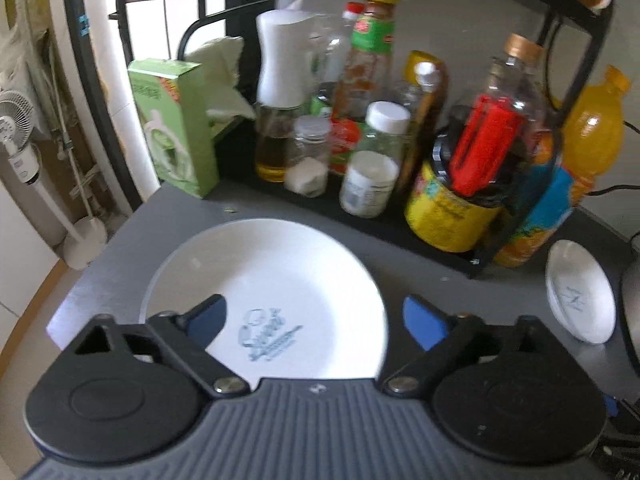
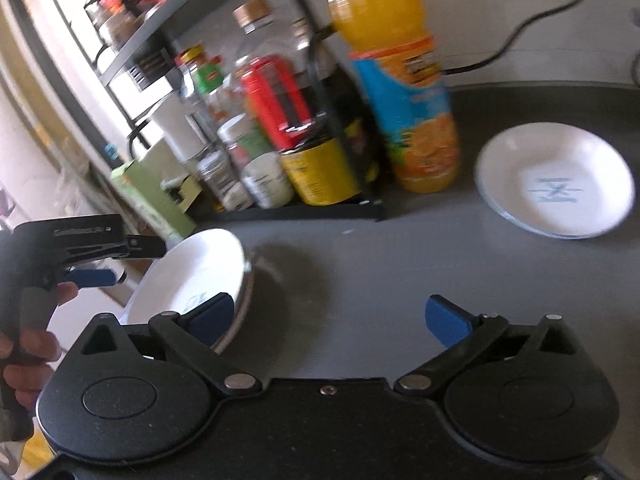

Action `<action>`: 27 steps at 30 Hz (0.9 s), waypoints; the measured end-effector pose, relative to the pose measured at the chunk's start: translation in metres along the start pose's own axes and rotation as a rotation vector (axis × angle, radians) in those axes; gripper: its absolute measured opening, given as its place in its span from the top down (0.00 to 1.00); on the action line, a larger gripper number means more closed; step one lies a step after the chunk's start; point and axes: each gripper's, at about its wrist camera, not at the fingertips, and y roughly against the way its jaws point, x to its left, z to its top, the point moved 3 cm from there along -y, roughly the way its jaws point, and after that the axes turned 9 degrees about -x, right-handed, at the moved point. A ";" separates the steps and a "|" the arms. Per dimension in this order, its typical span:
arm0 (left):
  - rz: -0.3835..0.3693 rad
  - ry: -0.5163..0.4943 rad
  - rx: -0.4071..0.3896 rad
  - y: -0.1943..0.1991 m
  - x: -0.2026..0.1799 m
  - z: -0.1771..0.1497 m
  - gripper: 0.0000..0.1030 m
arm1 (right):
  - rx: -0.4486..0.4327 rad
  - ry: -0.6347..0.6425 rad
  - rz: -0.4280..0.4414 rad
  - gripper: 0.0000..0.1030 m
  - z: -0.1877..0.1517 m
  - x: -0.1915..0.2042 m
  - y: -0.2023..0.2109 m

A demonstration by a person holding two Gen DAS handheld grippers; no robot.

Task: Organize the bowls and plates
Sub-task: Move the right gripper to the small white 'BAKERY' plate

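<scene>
A large white plate (image 1: 272, 292) with a blue print lies on the grey counter (image 1: 460, 300), near its left edge. My left gripper (image 1: 316, 316) hangs open just above the plate's near rim, with nothing between its blue pads. A small white bowl (image 1: 580, 292) with a blue mark sits to the right. In the right wrist view that bowl (image 2: 556, 180) seems to rest on another like it. My right gripper (image 2: 328, 312) is open over bare counter (image 2: 360, 264) and holds nothing. The plate (image 2: 192, 276) is beside its left finger. A hand (image 2: 28, 344) holds the left gripper (image 2: 120, 264).
A black rack (image 1: 360, 216) crowded with sauce bottles and jars stands behind the plate, with a green box (image 1: 176, 128) at its left. An orange juice bottle (image 2: 400, 80) stands between rack and bowl. Black cables (image 2: 520, 28) run along the back. The counter drops off at the left.
</scene>
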 end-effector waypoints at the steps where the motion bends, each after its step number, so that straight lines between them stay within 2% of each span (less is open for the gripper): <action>1: -0.010 -0.005 -0.003 0.001 -0.006 -0.001 0.05 | -0.007 -0.004 -0.013 0.00 0.001 -0.005 0.002; 4: -0.044 -0.013 -0.018 0.003 -0.025 -0.005 0.00 | -0.023 -0.021 -0.045 0.00 0.003 -0.022 0.009; 15: -0.152 -0.027 0.025 -0.002 -0.089 -0.026 0.00 | -0.089 -0.027 -0.175 0.00 0.012 -0.070 0.036; 21: -0.167 -0.097 0.003 -0.004 -0.124 -0.032 0.00 | -0.113 -0.065 -0.236 0.01 0.017 -0.095 0.043; 24: -0.194 -0.119 -0.019 -0.002 -0.139 -0.032 0.00 | -0.126 -0.057 -0.273 0.03 0.020 -0.103 0.044; 27: -0.194 -0.172 -0.023 -0.003 -0.159 -0.031 0.00 | -0.125 -0.070 -0.300 0.13 0.022 -0.114 0.043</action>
